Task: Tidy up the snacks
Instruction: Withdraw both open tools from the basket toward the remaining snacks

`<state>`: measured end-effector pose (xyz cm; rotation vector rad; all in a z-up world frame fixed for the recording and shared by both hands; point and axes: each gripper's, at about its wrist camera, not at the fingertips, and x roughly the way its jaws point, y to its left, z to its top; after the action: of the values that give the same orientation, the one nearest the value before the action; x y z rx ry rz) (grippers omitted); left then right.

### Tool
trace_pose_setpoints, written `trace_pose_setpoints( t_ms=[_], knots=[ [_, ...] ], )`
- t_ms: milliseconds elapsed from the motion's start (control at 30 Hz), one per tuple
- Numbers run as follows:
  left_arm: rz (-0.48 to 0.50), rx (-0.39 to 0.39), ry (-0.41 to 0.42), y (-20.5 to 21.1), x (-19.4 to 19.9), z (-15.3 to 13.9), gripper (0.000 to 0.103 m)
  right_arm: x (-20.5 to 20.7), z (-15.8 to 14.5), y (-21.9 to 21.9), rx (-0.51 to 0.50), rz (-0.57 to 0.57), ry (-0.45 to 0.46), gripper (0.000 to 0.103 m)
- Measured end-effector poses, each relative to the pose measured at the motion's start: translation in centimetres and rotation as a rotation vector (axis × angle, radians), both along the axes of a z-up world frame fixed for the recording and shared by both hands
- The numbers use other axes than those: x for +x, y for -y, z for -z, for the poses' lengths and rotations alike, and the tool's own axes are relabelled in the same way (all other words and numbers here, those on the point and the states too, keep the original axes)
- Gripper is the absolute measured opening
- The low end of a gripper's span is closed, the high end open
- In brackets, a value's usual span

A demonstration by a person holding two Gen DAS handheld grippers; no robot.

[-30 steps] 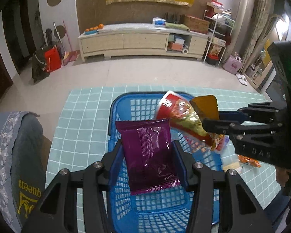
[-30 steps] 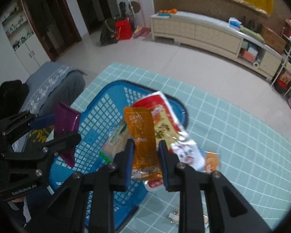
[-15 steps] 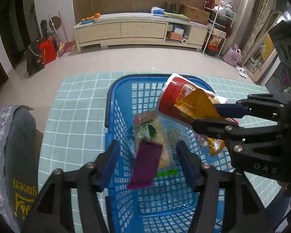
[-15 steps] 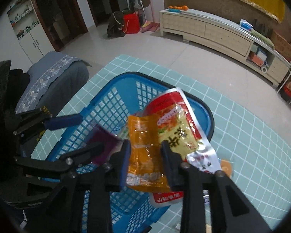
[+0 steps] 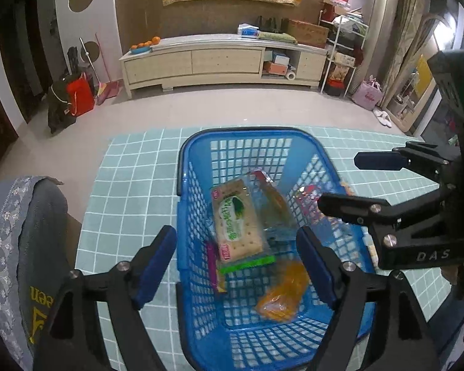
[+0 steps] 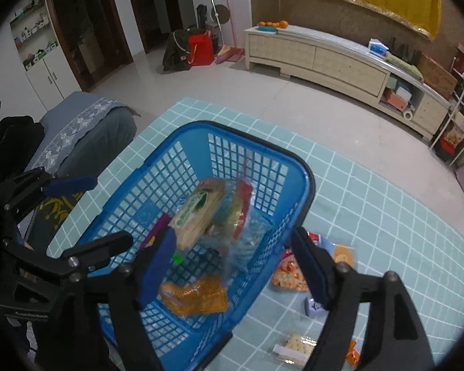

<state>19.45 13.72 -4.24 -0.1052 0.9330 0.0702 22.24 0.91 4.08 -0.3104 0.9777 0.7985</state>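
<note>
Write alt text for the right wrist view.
The open right gripper hangs over a blue basket holding a cracker pack, an orange packet and other snacks. More snack packets lie on the teal checked cloth beside it; the left gripper, also open, is at left.

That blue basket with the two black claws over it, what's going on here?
A person holding a claw-like gripper in each hand is sorting snacks into the blue basket on a tiled table. Both the left gripper and the right gripper hover open over it, holding nothing. A cracker pack, an orange packet and a purple packet lie inside. Several more snacks wait on the table beside the basket.
</note>
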Motion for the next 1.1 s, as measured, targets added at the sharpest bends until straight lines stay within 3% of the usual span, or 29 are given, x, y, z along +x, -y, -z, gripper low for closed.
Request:
trace_pose_setpoints(
  t_ms=[600,1100],
  knots=[
    [0.091,-0.008,0.062,6.7,-2.7,-3.3,0.078,-3.6,-3.8,8.7,0.049,0.107,0.056,0.086],
    [0.254,0.029,0.047,15.5,-1.9,-2.5,0.079,-3.9,-2.8,18.6,0.074,0.243,0.029,0.086]
  ],
)
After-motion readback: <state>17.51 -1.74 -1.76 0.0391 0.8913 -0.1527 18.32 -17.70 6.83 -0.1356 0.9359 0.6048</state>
